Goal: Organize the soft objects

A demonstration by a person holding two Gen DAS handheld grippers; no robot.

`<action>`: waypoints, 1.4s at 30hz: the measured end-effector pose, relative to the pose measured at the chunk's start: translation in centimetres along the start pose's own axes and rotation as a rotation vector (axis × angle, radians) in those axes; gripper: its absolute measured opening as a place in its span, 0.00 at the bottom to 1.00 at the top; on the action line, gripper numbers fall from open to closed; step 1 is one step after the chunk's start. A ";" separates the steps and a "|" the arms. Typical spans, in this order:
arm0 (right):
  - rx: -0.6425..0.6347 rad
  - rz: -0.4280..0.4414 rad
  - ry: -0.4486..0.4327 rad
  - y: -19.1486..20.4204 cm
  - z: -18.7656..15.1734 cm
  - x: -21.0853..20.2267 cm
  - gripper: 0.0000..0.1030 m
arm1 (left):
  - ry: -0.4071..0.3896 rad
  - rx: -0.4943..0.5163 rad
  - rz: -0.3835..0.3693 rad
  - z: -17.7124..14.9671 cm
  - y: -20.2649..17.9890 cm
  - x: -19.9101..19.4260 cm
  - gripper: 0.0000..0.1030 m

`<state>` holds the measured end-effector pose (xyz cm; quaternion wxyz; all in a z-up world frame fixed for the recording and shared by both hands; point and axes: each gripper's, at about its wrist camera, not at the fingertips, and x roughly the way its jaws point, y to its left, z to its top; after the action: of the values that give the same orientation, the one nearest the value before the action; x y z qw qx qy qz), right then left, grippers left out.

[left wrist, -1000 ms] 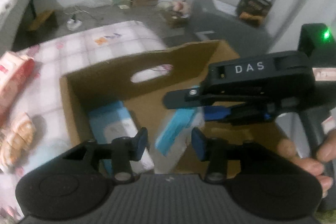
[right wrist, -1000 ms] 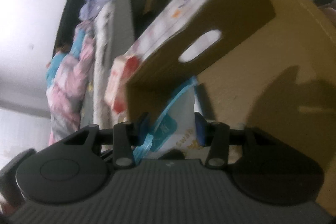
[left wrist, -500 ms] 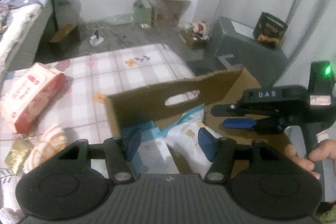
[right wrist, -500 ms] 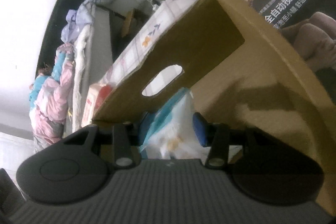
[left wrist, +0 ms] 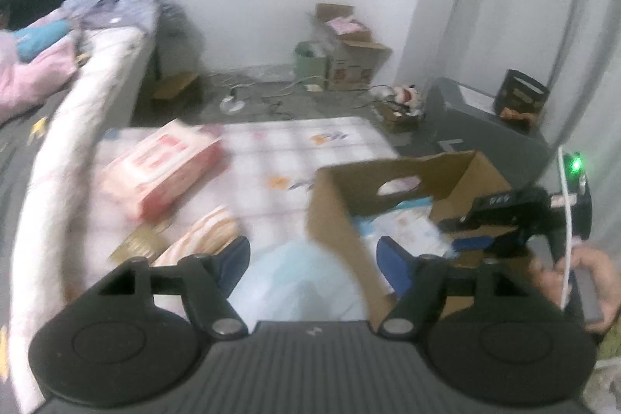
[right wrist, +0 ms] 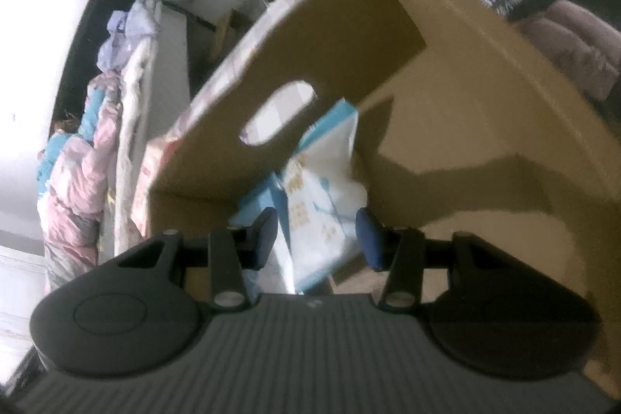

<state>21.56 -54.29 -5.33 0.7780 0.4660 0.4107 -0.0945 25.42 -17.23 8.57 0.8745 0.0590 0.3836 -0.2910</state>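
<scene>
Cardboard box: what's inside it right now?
The cardboard box holds a white-and-blue soft pack between the right claw's fingers, with a light-blue pack beside it. The box floor beneath them is covered, so anything under them is hidden.

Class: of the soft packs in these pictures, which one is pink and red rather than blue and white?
The large tissue pack lying on the checked cloth, outside the cardboard box. The packs in the box are blue and white.

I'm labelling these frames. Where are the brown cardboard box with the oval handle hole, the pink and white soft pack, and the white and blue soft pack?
brown cardboard box point(left wrist: 365, 177): left wrist view, its holed wall.
pink and white soft pack point(left wrist: 163, 165): left wrist view, top face.
white and blue soft pack point(right wrist: 322, 196): right wrist view, printed front.
</scene>
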 end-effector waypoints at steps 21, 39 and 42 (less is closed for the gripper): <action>-0.460 0.300 0.072 16.0 -11.9 -5.7 0.43 | -0.068 -0.292 0.315 -15.0 15.4 -12.4 0.71; -0.788 0.249 0.668 34.5 -26.2 10.7 0.47 | 0.030 -0.388 0.314 -19.4 17.7 -9.2 0.39; -0.819 0.190 0.706 35.2 -27.1 12.7 0.54 | 0.045 -0.329 0.336 -18.5 18.3 -8.8 0.43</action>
<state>33.48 -10.24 2.01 0.7157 0.1636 0.6063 0.3057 19.05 7.98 -0.39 0.8998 -0.0147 0.4299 -0.0733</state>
